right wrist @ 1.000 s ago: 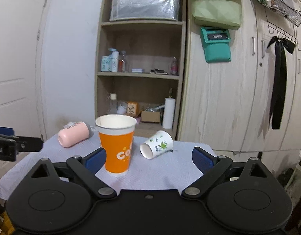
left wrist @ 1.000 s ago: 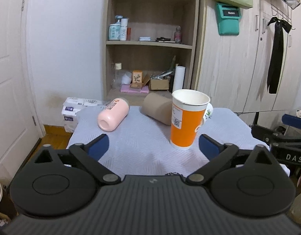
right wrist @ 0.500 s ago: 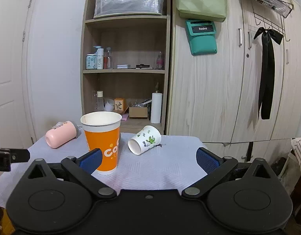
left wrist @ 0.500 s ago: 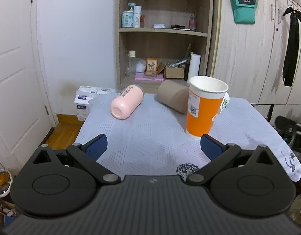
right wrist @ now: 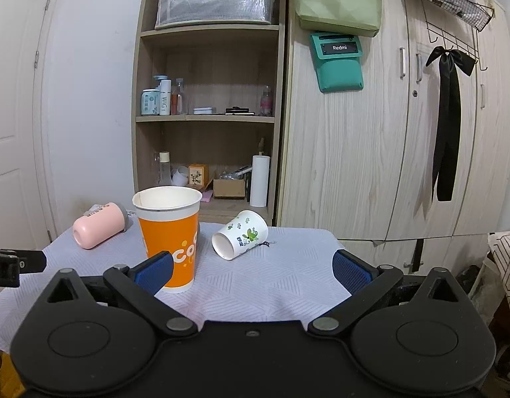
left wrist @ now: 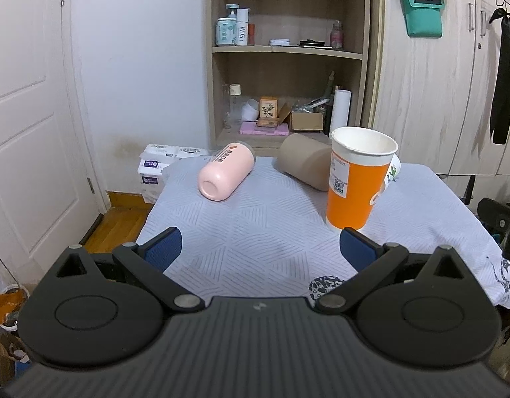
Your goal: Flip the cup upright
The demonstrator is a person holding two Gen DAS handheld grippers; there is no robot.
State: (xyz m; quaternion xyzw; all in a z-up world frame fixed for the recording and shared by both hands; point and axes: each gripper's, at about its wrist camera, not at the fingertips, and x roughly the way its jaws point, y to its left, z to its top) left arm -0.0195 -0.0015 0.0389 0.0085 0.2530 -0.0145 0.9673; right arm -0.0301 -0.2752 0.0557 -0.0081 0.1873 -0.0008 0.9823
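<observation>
Orange cup (right wrist: 168, 237) already stands upright on the table (right wrist: 281, 275), so your right gripper (right wrist: 251, 272) is spread wide, empty, facing the floral cup (right wrist: 240, 239) on its side at 12 o'clock, mouth toward you. Left gripper (left wrist: 260, 248) released too.

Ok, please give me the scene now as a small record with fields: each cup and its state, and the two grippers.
orange paper cup: upright on the table cloth, mouth up
white floral paper cup: on its side, mouth toward the camera
pink cup: on its side
beige cup: on its side, behind the orange one
left gripper: open, holds nothing
right gripper: open, holds nothing
task state: three cups not yet upright
</observation>
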